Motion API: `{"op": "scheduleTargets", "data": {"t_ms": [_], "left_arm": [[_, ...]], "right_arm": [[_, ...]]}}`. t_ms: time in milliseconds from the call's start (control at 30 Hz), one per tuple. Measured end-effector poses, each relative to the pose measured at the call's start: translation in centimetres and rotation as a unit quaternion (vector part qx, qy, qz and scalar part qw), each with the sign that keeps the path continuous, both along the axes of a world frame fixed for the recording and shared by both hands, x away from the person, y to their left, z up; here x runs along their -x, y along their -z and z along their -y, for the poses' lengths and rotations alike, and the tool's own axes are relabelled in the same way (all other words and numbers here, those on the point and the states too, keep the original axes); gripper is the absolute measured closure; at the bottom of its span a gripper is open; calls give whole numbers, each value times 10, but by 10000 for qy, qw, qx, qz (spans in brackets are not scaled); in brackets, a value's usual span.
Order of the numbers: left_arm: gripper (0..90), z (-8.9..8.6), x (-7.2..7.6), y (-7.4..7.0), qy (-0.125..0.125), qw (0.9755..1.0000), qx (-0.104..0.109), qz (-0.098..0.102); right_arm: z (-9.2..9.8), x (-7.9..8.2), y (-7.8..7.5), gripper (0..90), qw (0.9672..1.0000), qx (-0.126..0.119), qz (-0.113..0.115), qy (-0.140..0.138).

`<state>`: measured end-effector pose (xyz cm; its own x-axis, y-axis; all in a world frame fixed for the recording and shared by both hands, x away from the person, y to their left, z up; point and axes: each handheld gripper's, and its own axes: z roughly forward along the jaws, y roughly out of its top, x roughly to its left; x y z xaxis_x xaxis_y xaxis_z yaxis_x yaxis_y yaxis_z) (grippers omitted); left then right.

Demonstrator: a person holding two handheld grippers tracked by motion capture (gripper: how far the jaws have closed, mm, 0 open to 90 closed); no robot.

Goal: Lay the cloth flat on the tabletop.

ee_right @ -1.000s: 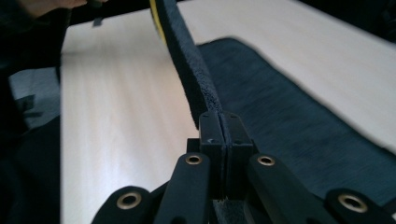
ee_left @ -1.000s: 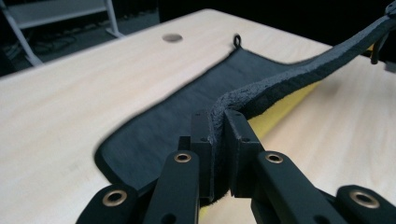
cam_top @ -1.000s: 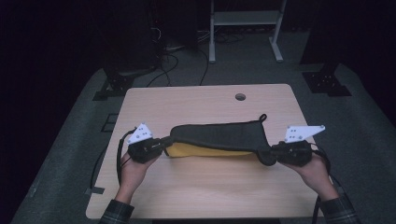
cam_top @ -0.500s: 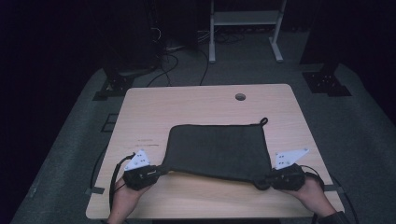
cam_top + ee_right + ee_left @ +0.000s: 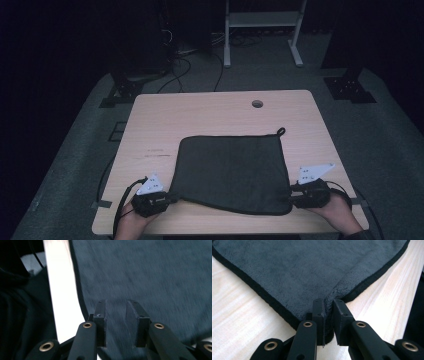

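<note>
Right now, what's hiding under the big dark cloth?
The dark cloth lies spread flat on the wooden table, with bare wood showing all around its edges. Whatever might sit beneath its middle is covered, though no bump shows there.

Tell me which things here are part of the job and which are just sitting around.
In the job: dark cloth, spread flat; left gripper, pinching its near corner; right gripper, jaws just opening over the other near corner.

Just around: table, white metal stand, floor cables.
</note>
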<state>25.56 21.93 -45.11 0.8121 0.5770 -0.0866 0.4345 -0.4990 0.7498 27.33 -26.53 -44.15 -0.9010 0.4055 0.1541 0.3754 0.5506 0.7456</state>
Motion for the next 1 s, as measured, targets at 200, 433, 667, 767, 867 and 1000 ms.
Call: {"op": "scheduleTargets", "data": {"t_ms": [200,433,667,767,867,1000], "left_arm": [[797,-2,7,5,53,9998,-50,-159],[657,-8,14,9,-5,9998,-144,-132],[460,-21,8,3,-386,9990,205,16],[369,-18,5,5,-477,9988,86,7],[302,-14,0,5,-569,9984,64,20],[231,-10,-12,6,-622,9981,14,34]], "right_arm": [[8,6,20,684,9986,509,-100,64],[5,8,25,673,9959,908,-14,-6],[7,10,24,650,9938,1102,149,-49],[9,11,23,638,9924,1202,238,-67],[12,12,23,594,9926,1189,219,-88],[22,2,20,467,9958,754,271,433]]}}
